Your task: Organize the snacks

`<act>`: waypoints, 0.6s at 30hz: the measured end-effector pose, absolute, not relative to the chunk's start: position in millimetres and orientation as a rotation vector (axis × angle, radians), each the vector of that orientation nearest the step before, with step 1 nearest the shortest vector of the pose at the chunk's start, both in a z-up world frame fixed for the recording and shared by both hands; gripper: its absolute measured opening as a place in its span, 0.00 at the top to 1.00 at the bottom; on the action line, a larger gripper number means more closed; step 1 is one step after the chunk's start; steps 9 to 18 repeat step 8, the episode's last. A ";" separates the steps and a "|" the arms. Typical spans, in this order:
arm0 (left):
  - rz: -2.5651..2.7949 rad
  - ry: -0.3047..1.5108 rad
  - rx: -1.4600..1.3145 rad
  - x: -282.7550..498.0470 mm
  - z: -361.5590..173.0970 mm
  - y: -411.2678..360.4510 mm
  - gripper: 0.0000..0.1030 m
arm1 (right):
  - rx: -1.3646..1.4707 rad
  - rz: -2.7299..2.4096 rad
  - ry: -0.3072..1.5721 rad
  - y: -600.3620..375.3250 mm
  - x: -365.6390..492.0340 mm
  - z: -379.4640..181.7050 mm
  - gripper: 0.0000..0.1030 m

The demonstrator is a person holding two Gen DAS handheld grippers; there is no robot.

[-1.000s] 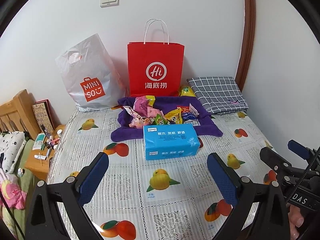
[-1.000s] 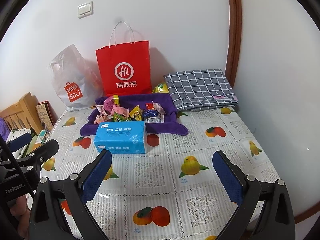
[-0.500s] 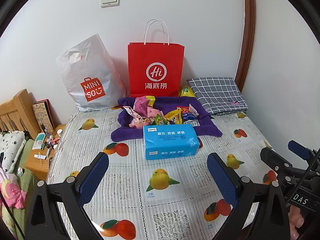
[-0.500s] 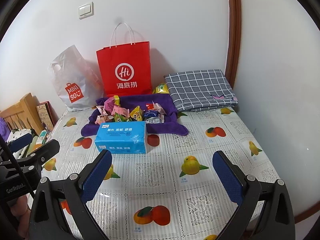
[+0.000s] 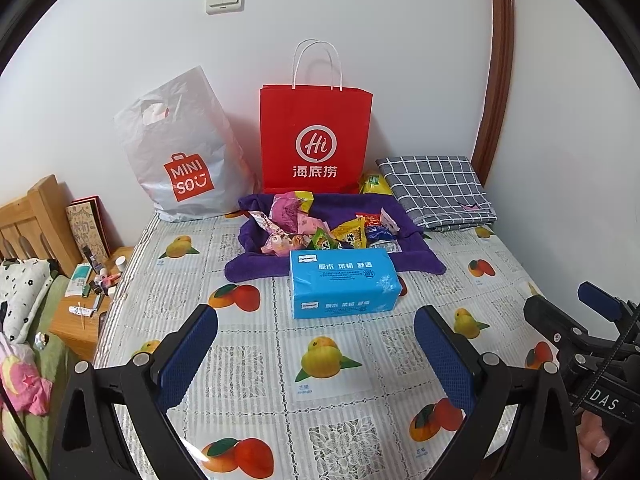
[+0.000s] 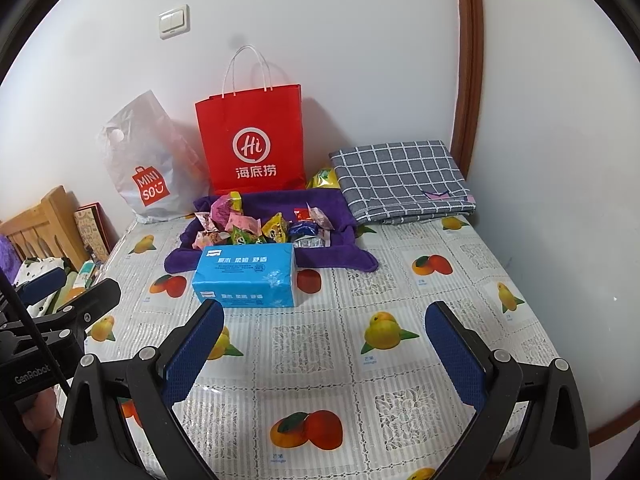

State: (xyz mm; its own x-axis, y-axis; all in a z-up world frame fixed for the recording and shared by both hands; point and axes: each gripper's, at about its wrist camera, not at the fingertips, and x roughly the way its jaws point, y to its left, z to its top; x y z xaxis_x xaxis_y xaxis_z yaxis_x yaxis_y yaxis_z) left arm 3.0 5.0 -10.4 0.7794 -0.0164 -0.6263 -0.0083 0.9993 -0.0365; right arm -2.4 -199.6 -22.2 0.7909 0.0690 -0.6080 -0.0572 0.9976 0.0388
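Blue-padded and black-framed, my left claw [image 5: 316, 354] hangs spread wide over the fruit-print cloth on the table [image 5: 332, 396], nothing between its pads. My right claw [image 6: 324, 354] is just as wide and just as empty; in the left view it shows at about 4 o'clock [image 5: 568, 312], with my fingers [image 5: 592, 432] under its handle.

Beyond the left claw's tips, toward 12 o'clock, lies a bright blue tissue pack [image 5: 342, 286], flat on the cloth and apart from both claws. In the right view that pack [image 6: 246, 276] sits at about 11 o'clock from the claw's gap.

Just behind the pack, touching its far edge, is a purple towel [image 5: 416, 256] with raised folds, and on it rests the heap of snacks [image 5: 320, 230]: pink, yellow, green and blue wrappers piled together in the towel's middle.

Farther still, a red paper bag [image 5: 316, 136] with white handles stands upright against the wall, directly behind the towel. At its 9 o'clock leans a white MINISO plastic bag [image 5: 180, 148]. At its 3 o'clock a yellow packet [image 5: 374, 184] peeks out beside a folded grey checked cloth [image 5: 436, 188] lying in the far corner.
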 end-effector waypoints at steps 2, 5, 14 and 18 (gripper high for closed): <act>-0.004 0.675 -0.038 2.6 -10.3 4.9 0.03 | 0.017 0.074 0.652 -198.3 -3.5 -21.4 0.03; -0.007 0.678 -0.046 2.9 -11.4 6.8 0.03 | 0.011 0.079 0.646 -194.8 -6.0 -18.5 0.03; -0.010 0.678 -0.055 3.6 -14.6 8.3 0.03 | 0.013 0.088 0.639 -192.4 -6.5 -17.3 0.03; -0.010 0.678 -0.055 3.6 -14.6 8.3 0.03 | 0.013 0.088 0.639 -192.4 -6.5 -17.3 0.03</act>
